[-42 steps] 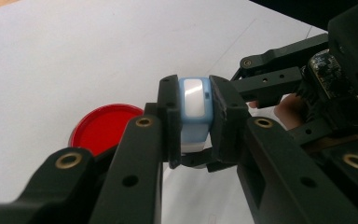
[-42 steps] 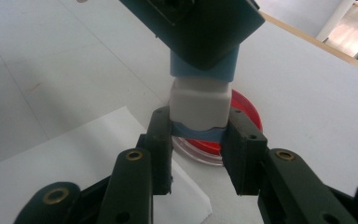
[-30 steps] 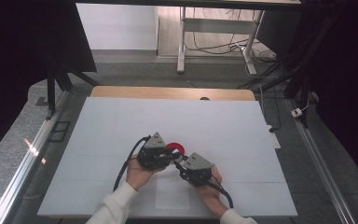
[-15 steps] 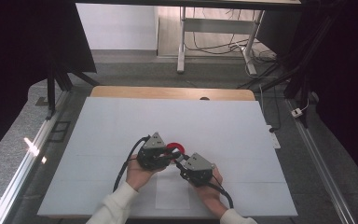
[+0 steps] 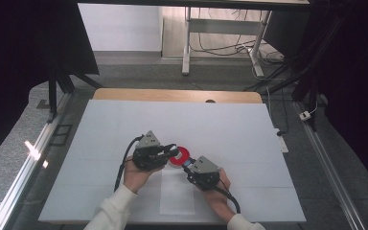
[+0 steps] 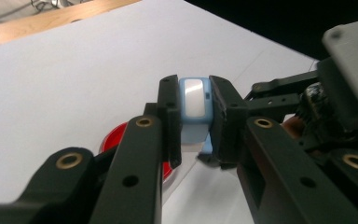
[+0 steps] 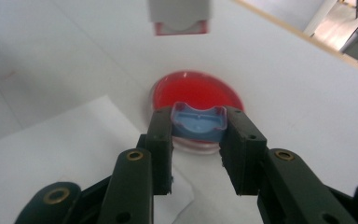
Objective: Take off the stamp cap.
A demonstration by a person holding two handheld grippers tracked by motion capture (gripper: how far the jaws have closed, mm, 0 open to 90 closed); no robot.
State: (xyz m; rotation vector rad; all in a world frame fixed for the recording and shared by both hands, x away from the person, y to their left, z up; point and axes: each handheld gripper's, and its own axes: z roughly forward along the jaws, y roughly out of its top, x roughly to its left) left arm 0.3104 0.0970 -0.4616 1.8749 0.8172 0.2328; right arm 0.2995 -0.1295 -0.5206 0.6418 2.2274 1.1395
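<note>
A round red dish (image 5: 180,155) lies on the white table top (image 5: 124,120), just past both grippers. In the high view my left gripper (image 5: 170,151) and right gripper (image 5: 187,166) meet tip to tip at its near edge. My left gripper (image 6: 193,116) is shut on a pale blue piece with a white face (image 6: 193,100), and the red dish (image 6: 114,135) shows below its left jaw. My right gripper (image 7: 198,128) is shut on a blue plastic piece with a notched top (image 7: 199,121), held over the near rim of the red dish (image 7: 193,91). I cannot tell whether the two pieces touch.
A white paper sheet (image 5: 177,194) lies under the right hand near the front edge. A wooden strip (image 5: 172,95) borders the far side of the table. A grey block with a red lower edge (image 7: 181,16) hangs at the top of the right gripper view.
</note>
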